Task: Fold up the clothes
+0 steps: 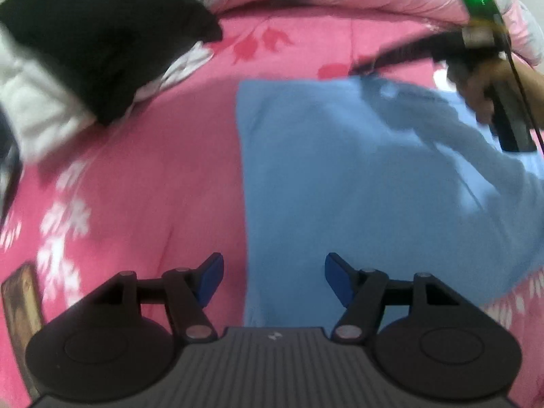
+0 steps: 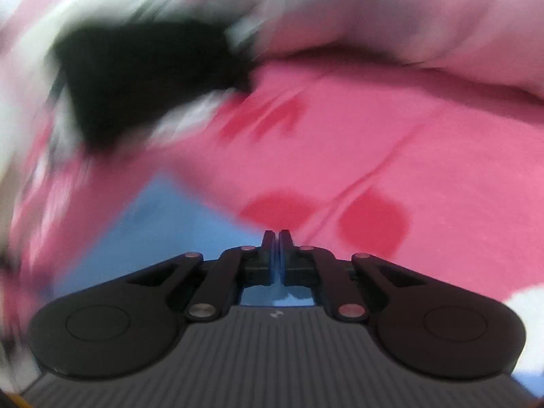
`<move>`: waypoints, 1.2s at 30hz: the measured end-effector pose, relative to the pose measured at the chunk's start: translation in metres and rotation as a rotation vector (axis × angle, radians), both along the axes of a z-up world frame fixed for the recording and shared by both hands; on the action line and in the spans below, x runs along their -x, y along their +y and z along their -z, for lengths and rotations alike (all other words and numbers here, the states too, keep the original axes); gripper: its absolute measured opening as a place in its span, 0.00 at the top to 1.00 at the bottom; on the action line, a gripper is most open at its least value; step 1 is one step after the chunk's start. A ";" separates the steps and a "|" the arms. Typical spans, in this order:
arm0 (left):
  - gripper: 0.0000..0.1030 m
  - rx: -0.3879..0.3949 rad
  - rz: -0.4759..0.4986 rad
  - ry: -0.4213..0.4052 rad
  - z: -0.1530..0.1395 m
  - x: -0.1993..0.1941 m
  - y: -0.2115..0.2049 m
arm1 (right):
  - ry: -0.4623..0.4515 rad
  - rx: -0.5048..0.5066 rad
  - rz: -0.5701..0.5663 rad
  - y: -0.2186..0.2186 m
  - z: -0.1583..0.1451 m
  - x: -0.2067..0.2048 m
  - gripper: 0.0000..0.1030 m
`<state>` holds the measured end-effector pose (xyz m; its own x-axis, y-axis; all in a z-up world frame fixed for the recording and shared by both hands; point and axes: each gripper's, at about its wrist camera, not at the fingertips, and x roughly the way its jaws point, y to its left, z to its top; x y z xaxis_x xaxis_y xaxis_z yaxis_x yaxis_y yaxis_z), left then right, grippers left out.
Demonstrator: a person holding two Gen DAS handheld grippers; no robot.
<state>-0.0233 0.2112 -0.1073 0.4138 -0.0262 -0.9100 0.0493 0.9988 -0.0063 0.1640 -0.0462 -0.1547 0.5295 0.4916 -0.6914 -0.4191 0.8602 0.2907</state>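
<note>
1. Cloth first: I am seeing the blue garment [image 1: 357, 183] lying spread on the pink quilt [image 1: 153, 176], partly folded, its straight left edge running away from me toward the bunched bedding at the far edge.
2. I am holding the left gripper [image 1: 273, 280] with jaws apart and empty, hovering right over that edge near its close end.
3. I am keeping the right gripper [image 2: 276, 238] with jaws closed; blue cloth is showing between its fingers, so I judge it is pinching the garment's far right part.
4. Next fold, I judge, is turning on that left edge: my left gripper is the nearer one.
5. Black garment [image 1: 102, 40] is sitting well apart at the far left corner.
</note>
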 end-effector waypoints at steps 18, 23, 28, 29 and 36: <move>0.59 0.258 -0.007 0.030 -0.012 0.052 0.056 | 0.234 -0.024 -0.283 0.050 -0.014 0.150 0.93; 0.74 0.247 -0.037 0.091 0.007 0.043 0.061 | 0.228 -0.020 -0.288 0.059 -0.017 0.153 0.93; 0.76 0.239 -0.075 0.100 0.014 0.048 0.071 | 0.226 0.009 -0.286 0.058 -0.018 0.156 0.93; 0.76 0.237 -0.082 0.101 0.013 0.049 0.073 | 0.227 0.015 -0.285 0.056 -0.017 0.157 0.93; 0.81 0.157 -0.155 0.115 0.011 0.052 0.086 | 0.226 0.016 -0.278 0.053 -0.017 0.164 0.93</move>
<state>-0.0755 0.2969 -0.1181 0.3181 -0.1152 -0.9410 -0.1147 0.9806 -0.1589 -0.0001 0.0065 -0.1374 0.2095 0.5833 -0.7848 -0.5647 0.7274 0.3899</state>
